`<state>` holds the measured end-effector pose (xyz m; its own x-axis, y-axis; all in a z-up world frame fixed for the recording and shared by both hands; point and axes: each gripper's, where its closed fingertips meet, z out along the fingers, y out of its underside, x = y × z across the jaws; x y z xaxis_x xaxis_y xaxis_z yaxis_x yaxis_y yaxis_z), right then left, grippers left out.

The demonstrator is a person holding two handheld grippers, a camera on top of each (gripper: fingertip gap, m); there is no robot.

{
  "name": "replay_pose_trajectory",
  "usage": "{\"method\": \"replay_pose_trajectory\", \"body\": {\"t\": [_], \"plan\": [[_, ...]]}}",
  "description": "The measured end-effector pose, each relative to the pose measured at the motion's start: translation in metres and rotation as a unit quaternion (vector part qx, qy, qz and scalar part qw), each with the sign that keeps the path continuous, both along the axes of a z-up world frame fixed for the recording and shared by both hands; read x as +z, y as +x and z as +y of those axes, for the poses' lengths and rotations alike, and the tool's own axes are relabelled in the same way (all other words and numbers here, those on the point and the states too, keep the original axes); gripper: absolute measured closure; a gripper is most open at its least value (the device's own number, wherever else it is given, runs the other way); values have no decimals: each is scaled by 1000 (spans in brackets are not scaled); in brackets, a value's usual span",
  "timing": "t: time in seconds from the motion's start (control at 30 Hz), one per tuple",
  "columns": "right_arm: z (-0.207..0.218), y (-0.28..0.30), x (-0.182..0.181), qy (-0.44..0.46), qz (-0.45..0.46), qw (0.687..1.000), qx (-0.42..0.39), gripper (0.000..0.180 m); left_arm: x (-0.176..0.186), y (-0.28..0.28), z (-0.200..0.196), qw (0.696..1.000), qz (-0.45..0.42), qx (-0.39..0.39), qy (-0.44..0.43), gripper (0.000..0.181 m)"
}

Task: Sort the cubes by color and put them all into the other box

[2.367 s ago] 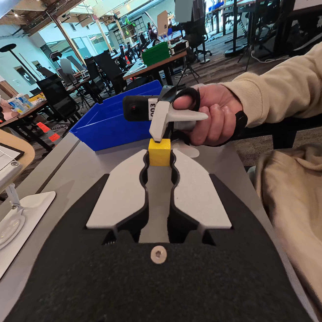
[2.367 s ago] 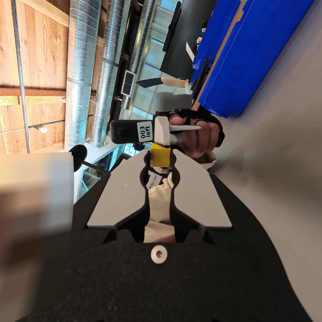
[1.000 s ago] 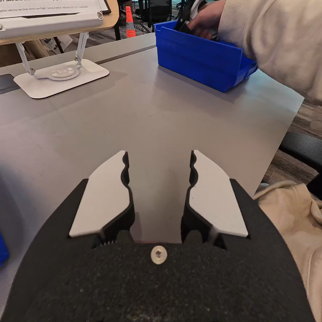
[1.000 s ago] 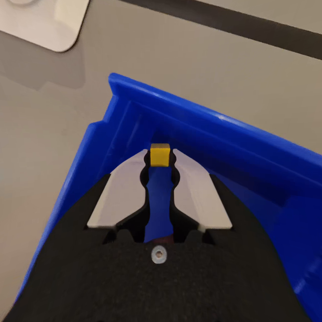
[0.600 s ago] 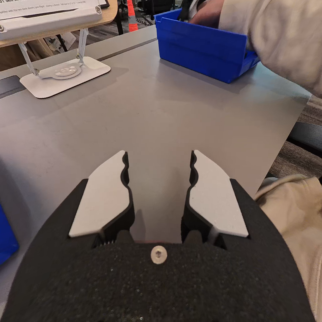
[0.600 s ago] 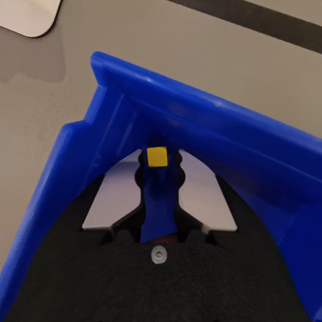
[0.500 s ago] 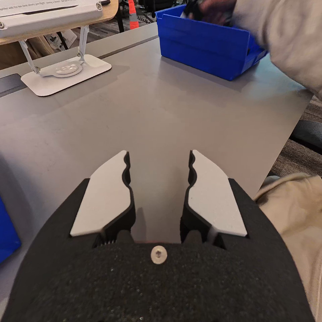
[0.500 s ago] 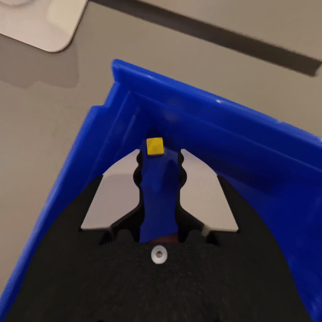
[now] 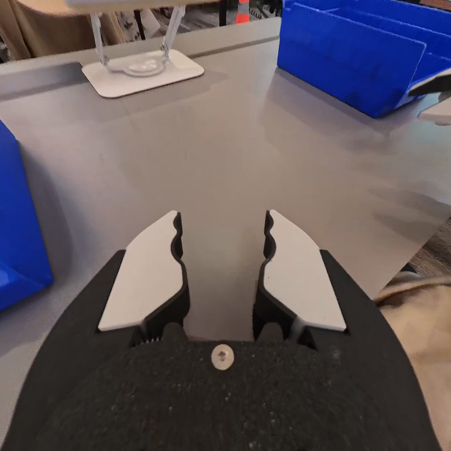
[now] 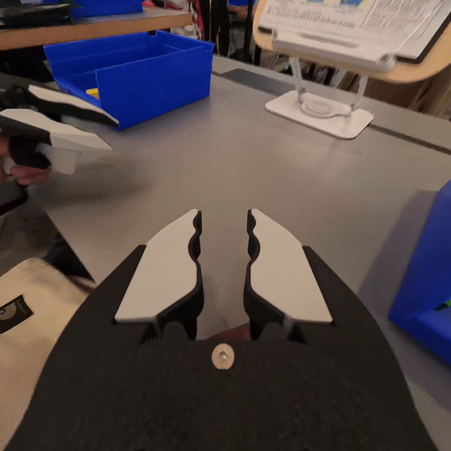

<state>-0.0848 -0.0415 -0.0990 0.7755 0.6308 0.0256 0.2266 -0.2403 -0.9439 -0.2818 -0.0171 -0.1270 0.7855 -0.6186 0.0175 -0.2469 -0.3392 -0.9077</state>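
My left gripper (image 9: 222,214) is open and empty, low over the grey table (image 9: 219,146). One blue bin (image 9: 353,61) stands far right of it and a second blue bin (image 9: 19,219) is at its left. My right gripper (image 10: 224,211) is open and empty over the table. In the right wrist view the second bin (image 10: 151,80) is at the upper left with a yellow cube (image 10: 93,93) inside. The left gripper (image 10: 113,135) shows open in front of it. The near bin (image 10: 427,280) at the right edge holds something green (image 10: 445,305).
A white stand (image 9: 144,70) holding a sheet (image 10: 341,19) is at the back of the table. The table's front edge (image 9: 402,244) runs beside a person's cream clothing (image 10: 36,305). The right gripper's fingers (image 9: 432,84) show by the far-right bin.
My right gripper opened, left the yellow cube in the bin corner, pulled out and swung to face across the table. My left gripper stayed open and turned left toward the other bin.
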Motion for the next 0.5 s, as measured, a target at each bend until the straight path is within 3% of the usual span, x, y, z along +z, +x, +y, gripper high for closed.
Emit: {"method": "replay_pose_trajectory", "body": {"t": [0.13, 0.33, 0.43, 0.5], "plan": [[3, -7, -3, 5, 34, 999, -4, 146, -3, -9, 1, 1000, -3, 3, -21, 116], [4, -18, -24, 1, -13, 1000, 5, 146, 3, -20, -2, 999, -26, -2, -43, 116], [3, -19, -25, 4, -19, 1000, 7, 146, 24, -41, -5, 999, -29, 5, -33, 116], [4, -17, -25, 1, -17, 1000, 6, 147, 41, -82, 3, 998, 1, 54, -23, 119]]}}
